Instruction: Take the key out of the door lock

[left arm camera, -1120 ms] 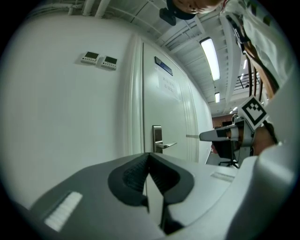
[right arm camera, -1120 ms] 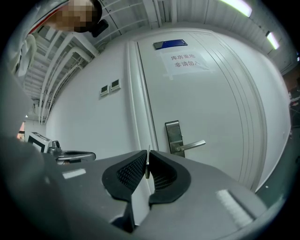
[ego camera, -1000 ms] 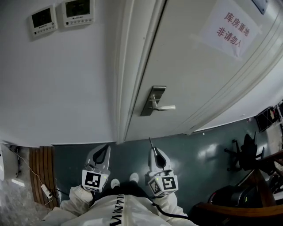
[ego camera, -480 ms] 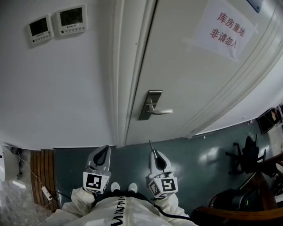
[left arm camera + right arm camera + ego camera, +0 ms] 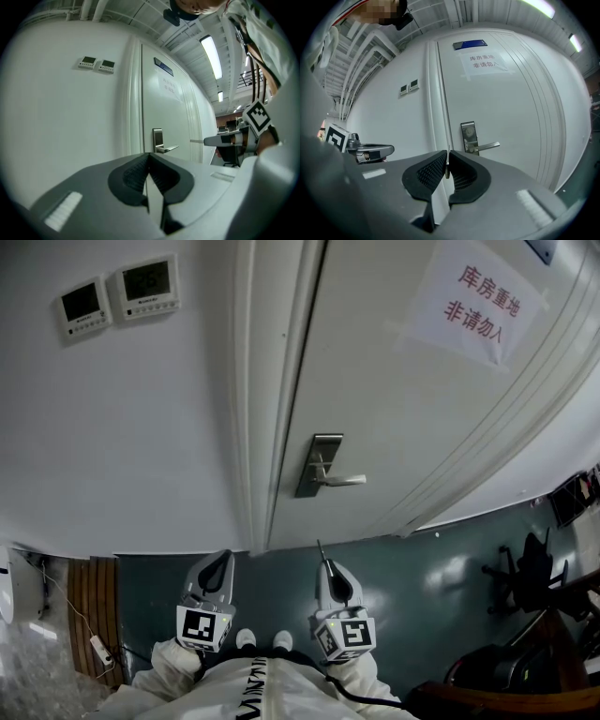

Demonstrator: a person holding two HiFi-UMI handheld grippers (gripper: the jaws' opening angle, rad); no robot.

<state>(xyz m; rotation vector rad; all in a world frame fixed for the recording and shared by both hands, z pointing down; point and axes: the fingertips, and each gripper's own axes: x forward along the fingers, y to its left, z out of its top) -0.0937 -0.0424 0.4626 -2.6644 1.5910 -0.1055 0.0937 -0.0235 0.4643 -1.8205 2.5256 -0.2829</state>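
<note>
The white door carries a steel lock plate [image 5: 322,463] with a lever handle [image 5: 345,481]; I see no key in it. It shows too in the left gripper view as the lock plate [image 5: 157,139] and in the right gripper view [image 5: 469,137]. My right gripper [image 5: 324,563] is held low, well short of the door, shut on a thin metal key [image 5: 320,548] that sticks out past its tips. The key [image 5: 447,169] sits pinched between the ribbed pads. My left gripper [image 5: 217,559] hangs beside it, shut with nothing in it [image 5: 149,159].
Two wall control panels [image 5: 117,292] hang left of the door frame [image 5: 258,427]. A paper notice [image 5: 483,306] is taped on the door. An office chair [image 5: 525,568] stands at the right. Wooden slats [image 5: 89,606] and a power strip [image 5: 98,648] lie at the lower left.
The head view has shifted a little, so the door and wall panels sit slightly differently in the picture. Both grippers keep the same pose and the key stays in the right one.
</note>
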